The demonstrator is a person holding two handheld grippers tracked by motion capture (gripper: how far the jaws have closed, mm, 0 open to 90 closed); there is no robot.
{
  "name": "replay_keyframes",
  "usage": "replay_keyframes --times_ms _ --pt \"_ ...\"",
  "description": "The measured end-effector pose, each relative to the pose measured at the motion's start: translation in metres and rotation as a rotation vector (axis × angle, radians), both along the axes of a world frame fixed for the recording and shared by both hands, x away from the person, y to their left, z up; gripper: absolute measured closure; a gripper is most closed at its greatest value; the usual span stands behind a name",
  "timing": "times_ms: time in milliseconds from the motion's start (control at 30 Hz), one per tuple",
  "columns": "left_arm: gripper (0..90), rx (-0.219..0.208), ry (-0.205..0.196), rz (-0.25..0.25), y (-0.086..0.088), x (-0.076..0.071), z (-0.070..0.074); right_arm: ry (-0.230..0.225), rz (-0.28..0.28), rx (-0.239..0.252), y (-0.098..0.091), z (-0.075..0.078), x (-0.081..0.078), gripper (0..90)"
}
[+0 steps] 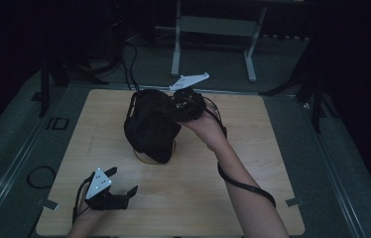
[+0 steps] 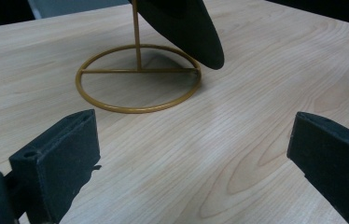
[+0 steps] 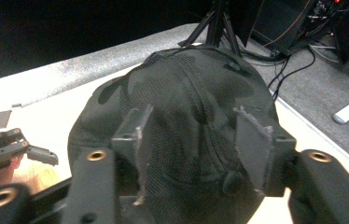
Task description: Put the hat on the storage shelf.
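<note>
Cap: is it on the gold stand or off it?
On. The cap hangs over the gold stand, whose ring base sits flat on the table.

The left tongs point(image 1: 122, 181) sit low at the near left, held in a hand point(image 1: 85, 217) that comes in from the bottom edge, their jaws spread wide apart and pointing ahead and to the right with nothing between them, the grey three-cornered plate facing up. The right forearm point(image 1: 243, 193) reaches forward and leftward across the middle, wrist bent, a cable looped along it. The right tongs point(image 3: 196, 140) are raised well above the left ones, their jaws parted with neither pad clamping, and their plate tilted upward.
</note>
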State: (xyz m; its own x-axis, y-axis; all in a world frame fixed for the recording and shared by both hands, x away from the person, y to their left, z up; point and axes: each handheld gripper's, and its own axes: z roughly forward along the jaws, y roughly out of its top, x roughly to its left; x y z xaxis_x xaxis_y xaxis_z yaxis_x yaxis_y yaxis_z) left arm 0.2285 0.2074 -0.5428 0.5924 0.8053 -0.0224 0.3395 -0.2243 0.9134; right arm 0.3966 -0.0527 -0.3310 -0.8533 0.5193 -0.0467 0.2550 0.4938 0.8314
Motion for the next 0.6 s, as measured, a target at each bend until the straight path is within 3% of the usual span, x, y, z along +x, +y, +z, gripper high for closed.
replay_keyframes --times_ms 333,467,600 --pt "2.9 0.002 0.006 -0.003 -0.003 0.000 -0.002 0.028 0.034 0.017 -0.017 -0.003 -0.004 17.5" --pt "3.0 0.005 0.008 -0.006 -0.002 0.000 -0.002 0.010 0.048 0.009 -0.027 -0.007 -0.007 13.3" --pt "3.0 0.001 0.007 -0.002 -0.002 0.000 -0.002 0.007 0.049 0.032 -0.040 -0.015 -0.007 12.4"
